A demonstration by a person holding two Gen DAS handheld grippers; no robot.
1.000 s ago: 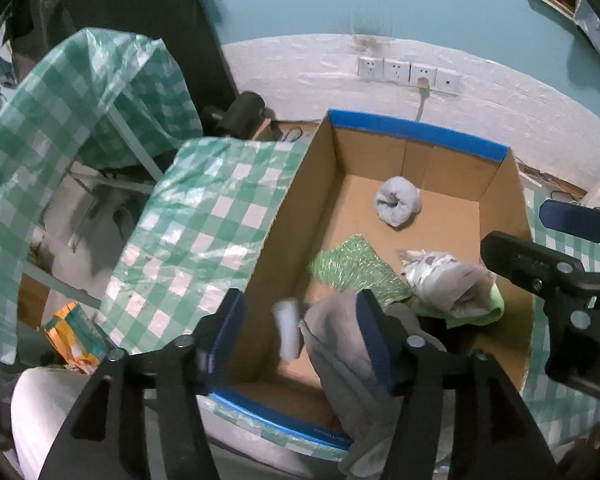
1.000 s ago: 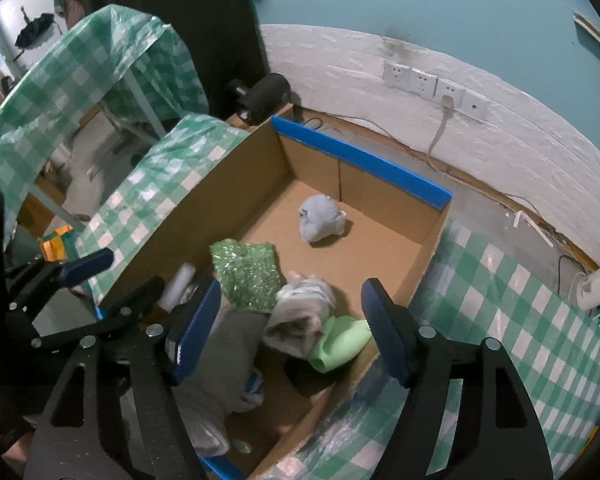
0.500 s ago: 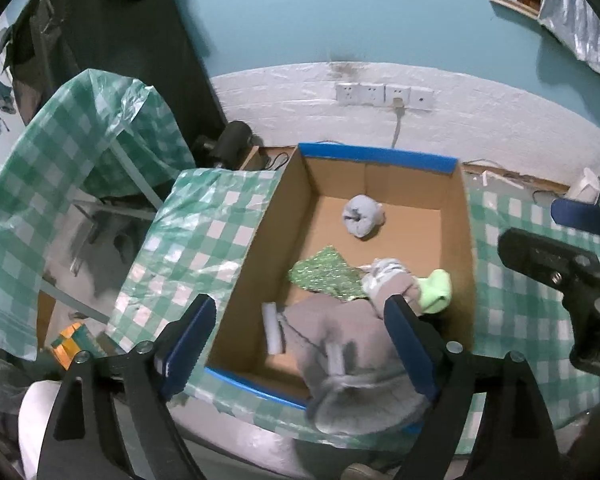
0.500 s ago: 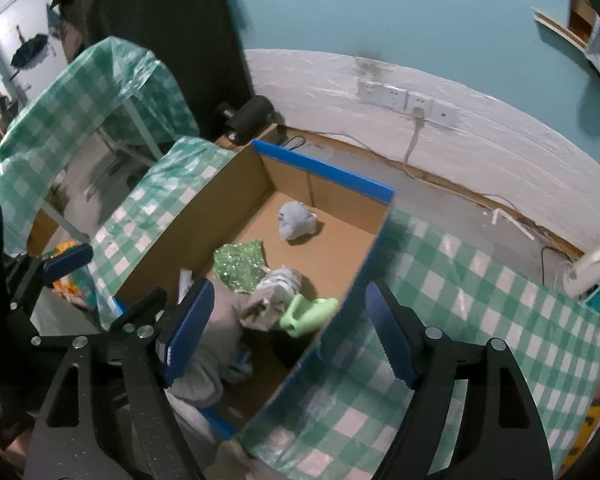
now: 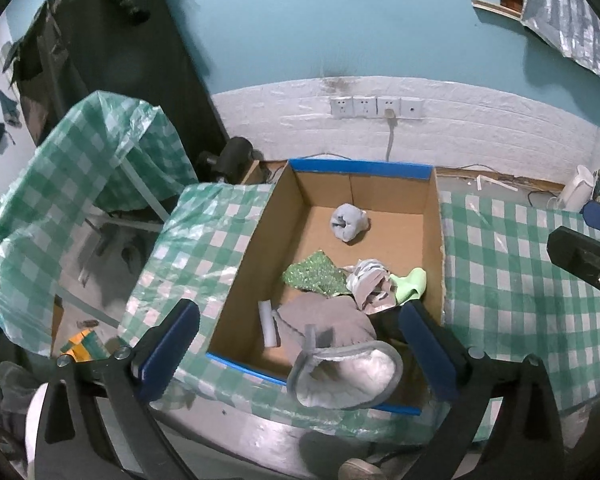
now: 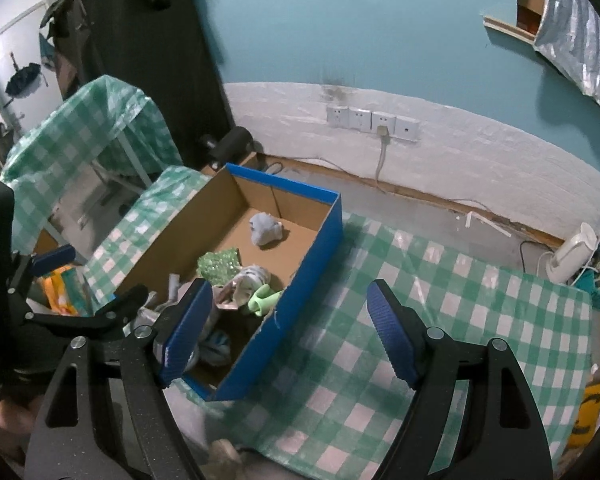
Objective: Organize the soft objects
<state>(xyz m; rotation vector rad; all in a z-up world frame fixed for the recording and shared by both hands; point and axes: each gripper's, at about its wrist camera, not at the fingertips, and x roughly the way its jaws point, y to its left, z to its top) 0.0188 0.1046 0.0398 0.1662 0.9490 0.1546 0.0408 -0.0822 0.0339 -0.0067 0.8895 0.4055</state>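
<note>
A blue-edged cardboard box point(image 5: 384, 170) point(image 6: 320, 240) sits on the green checked table. It holds a grey sock ball point(image 5: 348, 222) point(image 6: 265, 229), a green sparkly cloth point(image 5: 314, 276) point(image 6: 219, 265), a grey striped bundle point(image 5: 370, 280) point(image 6: 250, 278), a light green cloth point(image 5: 412, 284) point(image 6: 265, 299), a white roll point(image 5: 269, 322) and a grey fleece slipper point(image 5: 340, 352) over the near edge. My left gripper point(image 5: 300, 352) is open and empty, above the box's near edge. My right gripper point(image 6: 290, 332) is open and empty, over the box's right wall.
Green checked tablecloth point(image 6: 440, 320) spreads right of the box. A second covered table point(image 5: 72, 176) stands at left. Wall sockets point(image 5: 376, 107) with a cable are behind. A white appliance point(image 6: 572, 252) stands at far right. Orange packets point(image 6: 58, 284) lie low at left.
Both grippers have pulled back and up from the box. The left gripper has let go of the grey slipper, which now lies over the box's near edge.
</note>
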